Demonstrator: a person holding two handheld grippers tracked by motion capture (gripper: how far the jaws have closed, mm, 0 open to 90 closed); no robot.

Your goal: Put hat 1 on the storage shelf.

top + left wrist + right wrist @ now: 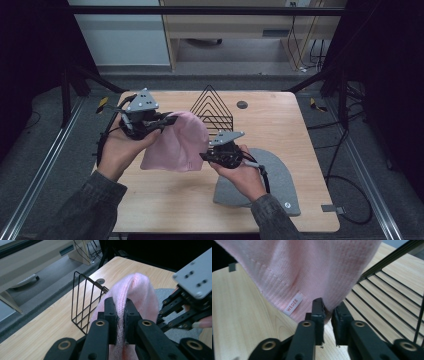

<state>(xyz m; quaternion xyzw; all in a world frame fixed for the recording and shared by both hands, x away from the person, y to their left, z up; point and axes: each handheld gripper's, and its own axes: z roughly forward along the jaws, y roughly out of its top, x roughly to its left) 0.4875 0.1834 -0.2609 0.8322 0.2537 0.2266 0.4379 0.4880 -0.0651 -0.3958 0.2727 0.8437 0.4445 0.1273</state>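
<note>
1. One pink knitted beanie (179, 142) hangs above the middle of the wooden table (165, 200), held up between the two grippers; its lower hem dips close to the tabletop, and whether it touches cannot be told.
2. The left gripper (121, 315) has its jaws narrowed onto a fold of the beanie (135, 292), the pink knit squeezed between the two black pads, as the left gripper view shows plainly.
3. The right gripper (327, 315) sits at the beanie's lower corner; its jaws stand a little apart with the hem's edge (312, 277) reaching into the gap, and whether the pads actually pinch the cloth cannot be told.
4. A small white label reading "WEDZE" (294, 303) is sewn on the hem, seen in the right gripper view.
5. One black wire rack (212, 107) stands just behind the beanie; nothing can be seen in its slots, and its lower left part is hidden by the cloth.
6. One grey beanie (272, 177) lies flat on the table under the right hand (242, 172), which covers part of it.
7. Two hands: the left hand (120, 147) holds its gripper at the table's left edge.
8. One dark round cap (242, 104) sits in the tabletop behind the rack.
9. The person's sleeves are cut off by the bottom of the high view.
</note>
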